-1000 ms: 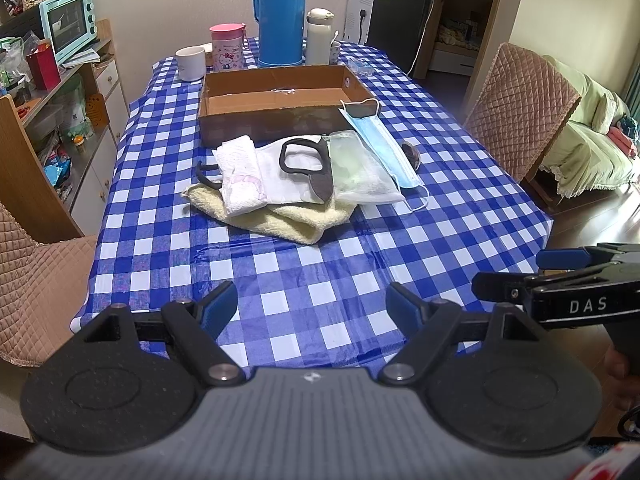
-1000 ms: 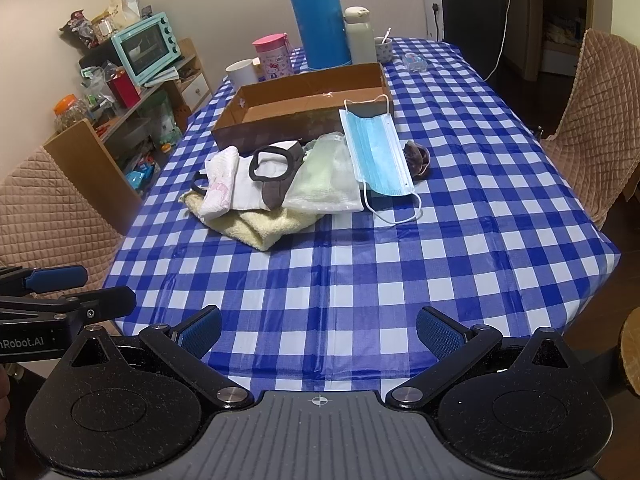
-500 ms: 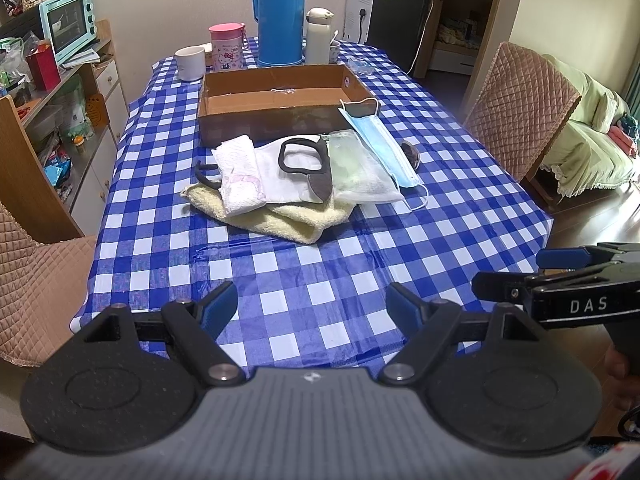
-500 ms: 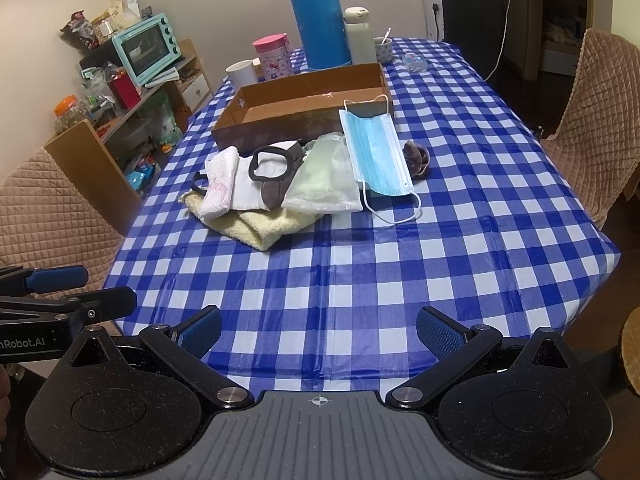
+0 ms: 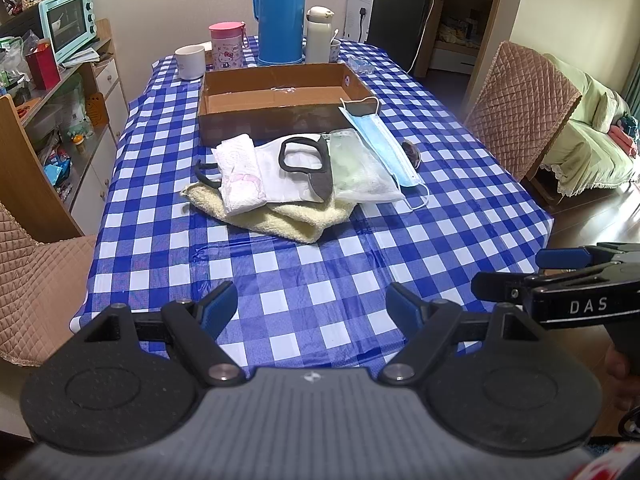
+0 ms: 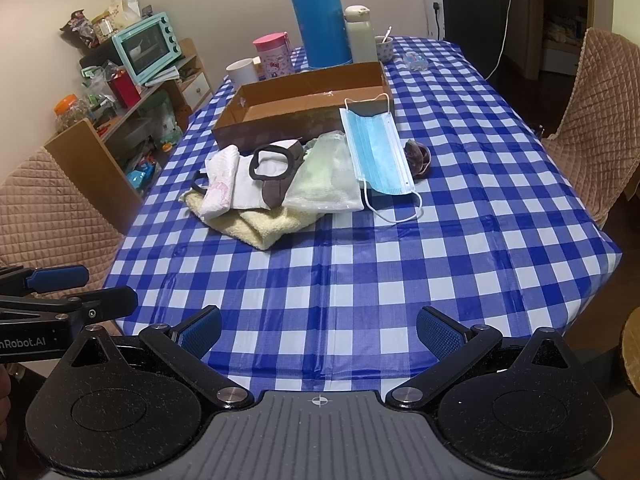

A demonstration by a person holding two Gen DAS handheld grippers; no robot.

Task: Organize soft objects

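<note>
A pile of soft things lies mid-table in front of an open cardboard box (image 5: 280,92) (image 6: 304,100): a yellow towel (image 5: 296,222) (image 6: 260,226) at the bottom, a white folded cloth (image 5: 240,176), a white mask with black straps (image 5: 300,164) (image 6: 272,168), a mesh pouch (image 5: 360,168) (image 6: 328,184) and a blue surgical mask (image 5: 384,144) (image 6: 378,152). A small dark item (image 6: 418,156) lies right of the blue mask. My left gripper (image 5: 312,304) and right gripper (image 6: 318,332) are open and empty, above the table's near edge, well short of the pile.
A blue thermos (image 5: 280,12), white bottle (image 5: 319,34), pink cup (image 5: 227,46) and white mug (image 5: 190,62) stand behind the box. Padded chairs (image 5: 520,108) (image 6: 52,216) flank the blue checked table (image 5: 320,264). Shelves with a teal oven (image 5: 68,24) stand at left.
</note>
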